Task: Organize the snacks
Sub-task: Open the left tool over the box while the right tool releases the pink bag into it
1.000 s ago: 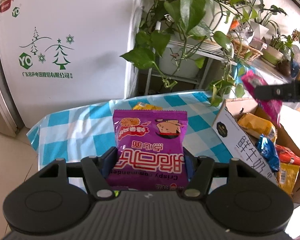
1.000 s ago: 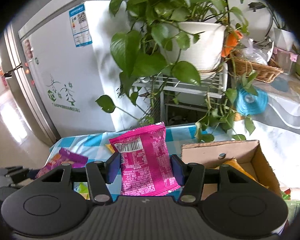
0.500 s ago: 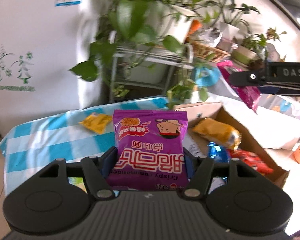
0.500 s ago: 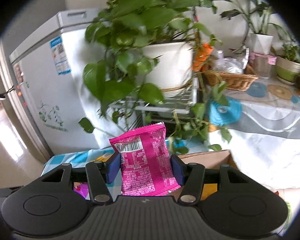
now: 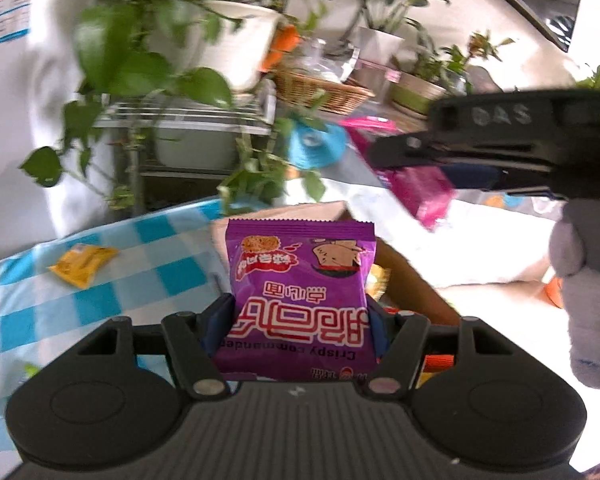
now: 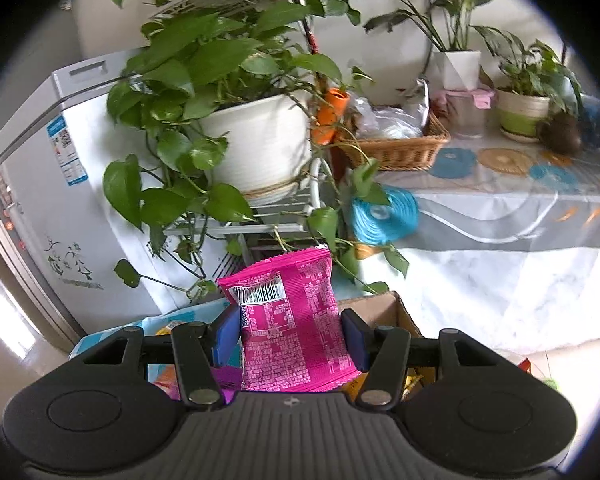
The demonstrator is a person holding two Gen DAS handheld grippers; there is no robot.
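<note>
A: Snacks first: where do they sit against each tool?

B: One purple packet (image 5: 300, 288) stands upright between the fingers of the left gripper (image 5: 298, 326), which is clamped on its lower half. One pink packet (image 6: 290, 320) is pinched the same way in the right gripper (image 6: 290, 334), tilted a little to the left. In the left view the right gripper (image 5: 396, 156) hangs ahead and to the right, a gloved hand (image 5: 588, 292) on its handle, with the pink packet (image 5: 420, 188) drooping from it.

A: And the surface and the room?

B: Under the left gripper lies a blue-and-white checked cloth (image 5: 40, 312), with a yellow packet (image 5: 82, 266) ahead to the left. A cardboard box (image 5: 416, 288) sits just behind and right of the purple packet. Beyond are a leafy plant in a white pot (image 6: 260, 148) on a wire rack, a wicker basket (image 6: 396, 148), and a white fridge (image 6: 60, 200) far left.

A: Any writing?

B: The purple packet reads "Crispy commander", upside down, with red Chinese characters. The right gripper's arm shows "DAS". The pink packet shows a barcode; its small print is unreadable. The fridge has a blue label and a tree logo, too small to read.
</note>
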